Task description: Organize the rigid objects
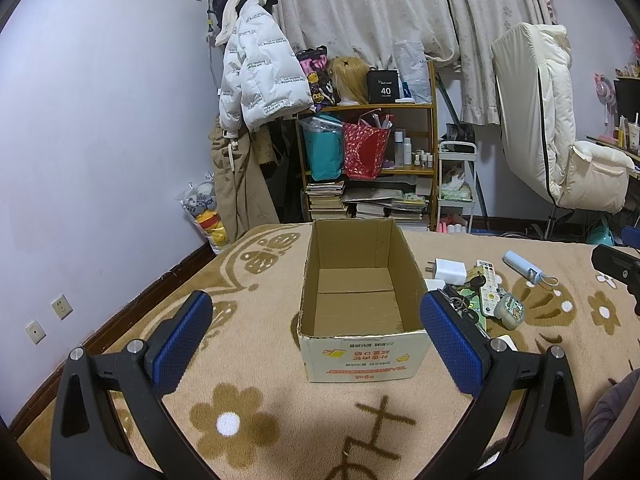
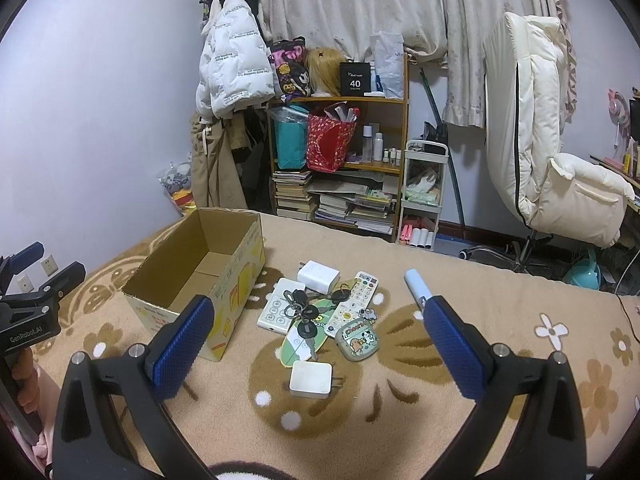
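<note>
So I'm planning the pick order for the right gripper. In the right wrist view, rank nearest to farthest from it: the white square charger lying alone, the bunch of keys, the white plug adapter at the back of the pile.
1. White square charger, nearest, alone in front of the pile.
2. Bunch of keys, mid-pile, partly on the white remote.
3. White plug adapter, farthest, at the back beside the cardboard box.

Cardboard box [image 1: 360, 300] gapes clear from above; clutter pile [image 2: 320, 312] crowds its right

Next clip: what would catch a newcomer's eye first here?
The open cardboard box, nothing visible inside it, stands on the flower-patterned blanket. Right of it lies a heap of small things: keys, remotes, chargers. Both the left claw and the right claw hover wide open.
</note>
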